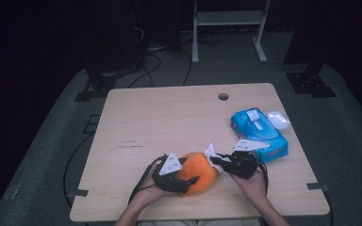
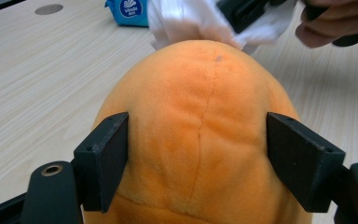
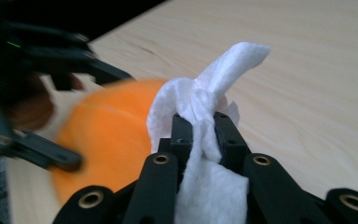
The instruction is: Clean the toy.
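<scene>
Nearest to the person, at the front edge of the wooden table (image 1: 169,117), the left gripper (image 1: 184,181) holds an orange plush ball (image 1: 199,172); its jaws are spread wide and press on both flanks of the ball. From the left gripper view a seam is seen running down the soft orange surface, and each black pad (image 2: 106,158) sits against one side. Just beside the ball, the right gripper (image 1: 215,159) has its jaws pinched together on a white wipe (image 1: 211,153), which touches the top of the ball. From the right gripper view the wipe (image 3: 205,130) is bunched and twisted between the narrow jaws, one end sticking up. Farther back to the right lies a blue wipe pack (image 1: 259,134), and behind it a small white object (image 1: 278,119) which I cannot identify.
</scene>
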